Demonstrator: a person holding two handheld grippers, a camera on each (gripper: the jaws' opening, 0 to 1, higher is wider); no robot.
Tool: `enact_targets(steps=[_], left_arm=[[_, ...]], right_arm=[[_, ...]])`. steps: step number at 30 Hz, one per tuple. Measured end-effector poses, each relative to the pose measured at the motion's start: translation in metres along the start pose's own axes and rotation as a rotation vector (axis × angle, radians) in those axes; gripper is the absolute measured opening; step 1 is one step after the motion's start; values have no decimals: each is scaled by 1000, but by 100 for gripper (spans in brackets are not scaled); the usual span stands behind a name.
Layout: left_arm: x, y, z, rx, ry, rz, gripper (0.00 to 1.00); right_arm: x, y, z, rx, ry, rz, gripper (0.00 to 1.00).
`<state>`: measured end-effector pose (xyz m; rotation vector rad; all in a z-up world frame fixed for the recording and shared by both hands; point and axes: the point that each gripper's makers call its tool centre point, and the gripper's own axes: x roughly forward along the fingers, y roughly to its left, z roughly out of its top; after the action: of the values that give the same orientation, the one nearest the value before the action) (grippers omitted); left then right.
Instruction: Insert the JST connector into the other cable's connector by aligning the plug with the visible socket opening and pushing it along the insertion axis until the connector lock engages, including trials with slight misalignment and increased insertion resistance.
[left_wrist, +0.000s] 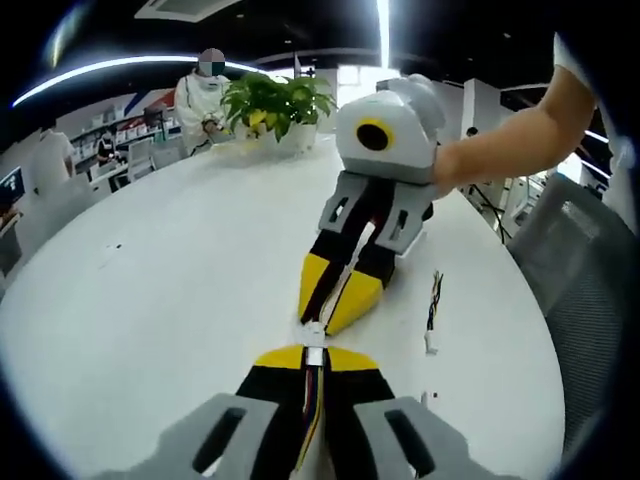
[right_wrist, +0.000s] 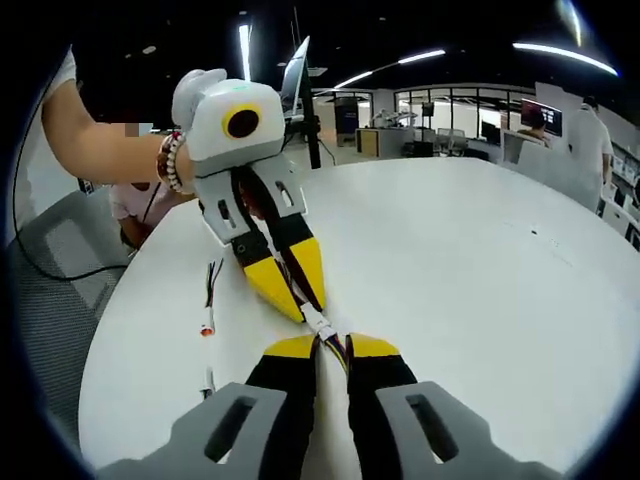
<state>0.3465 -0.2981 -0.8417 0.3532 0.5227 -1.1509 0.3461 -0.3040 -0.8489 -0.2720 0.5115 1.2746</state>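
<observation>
Over the white table (left_wrist: 150, 300), my left gripper (left_wrist: 312, 352) is shut on a cable with coloured wires (left_wrist: 314, 395). Its white JST connector (left_wrist: 315, 333) sticks out past the yellow tips. My right gripper (left_wrist: 330, 308) comes in from the upper right, shut on the other cable, tip to tip with the left. In the right gripper view, my right gripper (right_wrist: 331, 345) holds thin wires, and a white connector (right_wrist: 320, 323) bridges the small gap to my left gripper (right_wrist: 298, 300). The two connectors touch in line; I cannot tell whether they are locked.
A spare cable (left_wrist: 433, 310) with a small white plug lies on the table (right_wrist: 480, 280) beside the grippers, and shows again as the spare cable (right_wrist: 209, 300). A potted plant (left_wrist: 270, 100) stands at the far edge with a person (left_wrist: 205, 95) behind it. Grey chairs (left_wrist: 580, 260) ring the table.
</observation>
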Motion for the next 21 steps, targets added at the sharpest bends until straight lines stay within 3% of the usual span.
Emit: enact_targets(steps=[5, 9, 21], left_arm=[[0, 0, 0, -27, -1, 5, 0], [-3, 3, 7, -46, -32, 18, 0], [-28, 2, 24, -72, -91, 64, 9]], right_arm=[[-1, -2, 0, 18, 3, -15, 12], [-2, -3, 4, 35, -1, -25, 22], [-25, 3, 18, 12, -17, -49, 21]])
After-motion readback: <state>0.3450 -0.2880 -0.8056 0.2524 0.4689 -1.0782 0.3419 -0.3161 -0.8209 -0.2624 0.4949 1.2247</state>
